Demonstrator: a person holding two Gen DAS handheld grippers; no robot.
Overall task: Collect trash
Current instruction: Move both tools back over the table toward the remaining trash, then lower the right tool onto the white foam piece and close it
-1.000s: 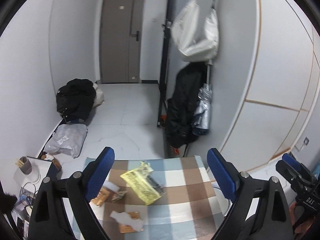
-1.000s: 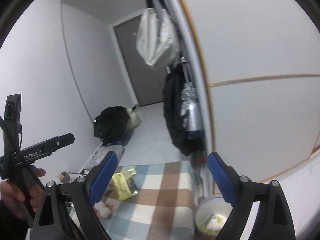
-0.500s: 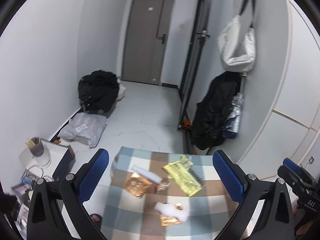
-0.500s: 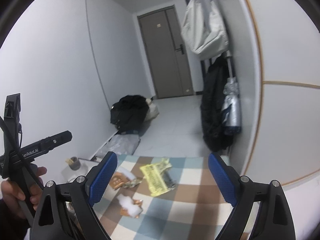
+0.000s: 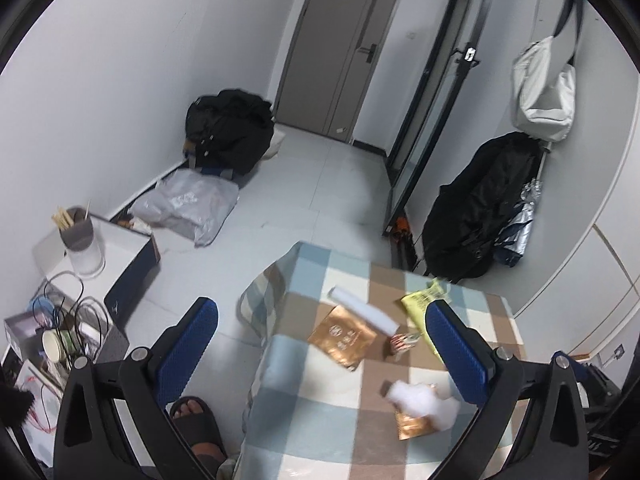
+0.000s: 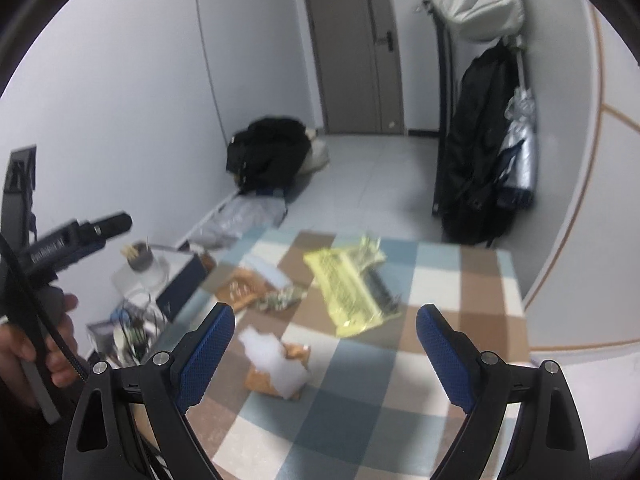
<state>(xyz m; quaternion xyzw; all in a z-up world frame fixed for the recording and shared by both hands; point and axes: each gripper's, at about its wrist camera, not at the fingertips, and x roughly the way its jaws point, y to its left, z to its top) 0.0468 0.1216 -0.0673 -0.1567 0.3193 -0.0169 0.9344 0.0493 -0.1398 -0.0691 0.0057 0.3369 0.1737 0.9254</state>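
Note:
Litter lies on a table under a checked cloth [image 5: 320, 440]. In the left wrist view I see a copper packet [image 5: 342, 338], a white paper strip [image 5: 362, 312], a yellow wrapper [image 5: 418, 304], a small crumpled wrapper [image 5: 404, 344] and a white tissue [image 5: 424, 400] on a second copper packet [image 5: 412, 426]. My left gripper [image 5: 322, 348] hangs open above the table's left side, empty. My right gripper [image 6: 325, 358] is open and empty above the yellow wrapper [image 6: 348, 292] and the tissue [image 6: 276, 356].
A foot in a black slipper [image 5: 196, 424] stands by the table's left edge. On the floor are a white box with a cup [image 5: 80, 236], a grey plastic bag [image 5: 188, 204] and a black bag [image 5: 230, 132]. A black coat [image 5: 480, 208] hangs at the right wall.
Both cameras have dropped and tilted toward the table, so the litter looks larger. The left jaws have spread a little wider. The bin beside the table has left the right wrist view.

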